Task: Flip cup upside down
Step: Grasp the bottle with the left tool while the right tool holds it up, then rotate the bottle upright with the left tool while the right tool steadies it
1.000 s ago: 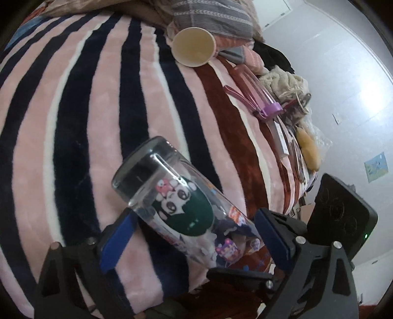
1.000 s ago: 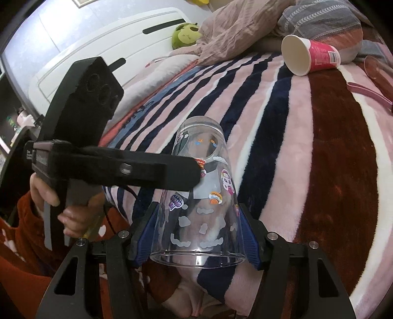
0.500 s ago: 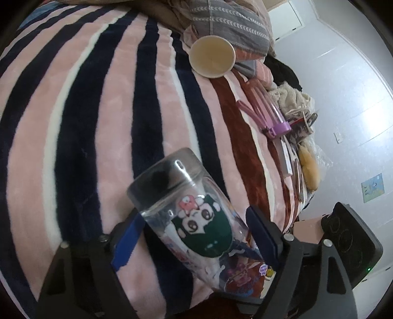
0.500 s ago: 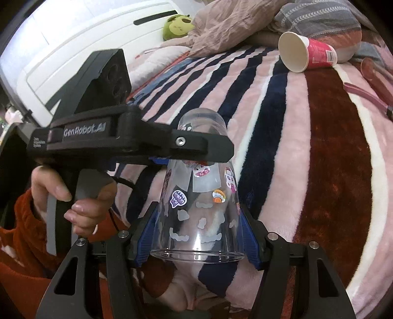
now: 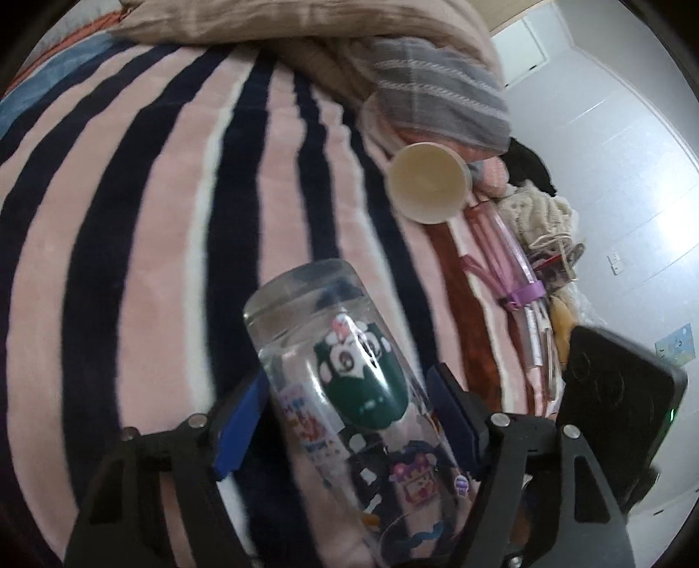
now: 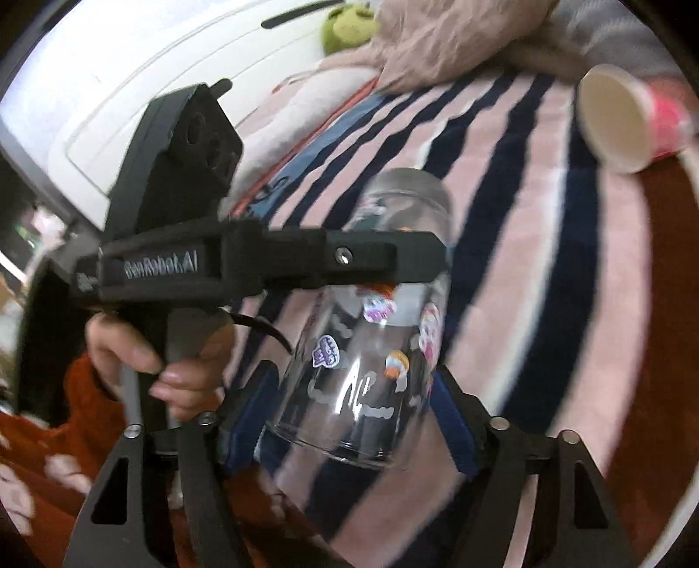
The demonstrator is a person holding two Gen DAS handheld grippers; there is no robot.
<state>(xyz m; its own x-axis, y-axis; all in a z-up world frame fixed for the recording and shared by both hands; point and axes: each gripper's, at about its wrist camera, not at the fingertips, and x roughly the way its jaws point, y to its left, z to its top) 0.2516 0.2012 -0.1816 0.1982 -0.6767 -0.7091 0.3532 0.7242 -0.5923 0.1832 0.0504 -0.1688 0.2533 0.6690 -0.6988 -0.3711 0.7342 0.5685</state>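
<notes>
A clear glass cup (image 5: pixel 345 384) with cartoon stickers is held above the striped blanket, its thick base pointing away from both cameras and its open rim toward the right wrist camera. My left gripper (image 5: pixel 349 415) is shut on the cup around its middle. My right gripper (image 6: pixel 349 419) is shut on the same cup (image 6: pixel 375 358) near the rim. In the right wrist view the left gripper's black body (image 6: pixel 244 266) crosses in front of the cup, held by a hand.
A pink, white and navy striped blanket (image 5: pixel 144 244) covers the bed. A paper cup (image 5: pixel 428 183) lies on its side at the far end, also in the right wrist view (image 6: pixel 629 118). Pink plastic items (image 5: pixel 502 266), pillows and a green plush (image 6: pixel 349 26) lie beyond.
Both grippers have kept hold of the glass cup. The left gripper has swung further across the cup and the cup has tilted; the view has shifted up the bed.
</notes>
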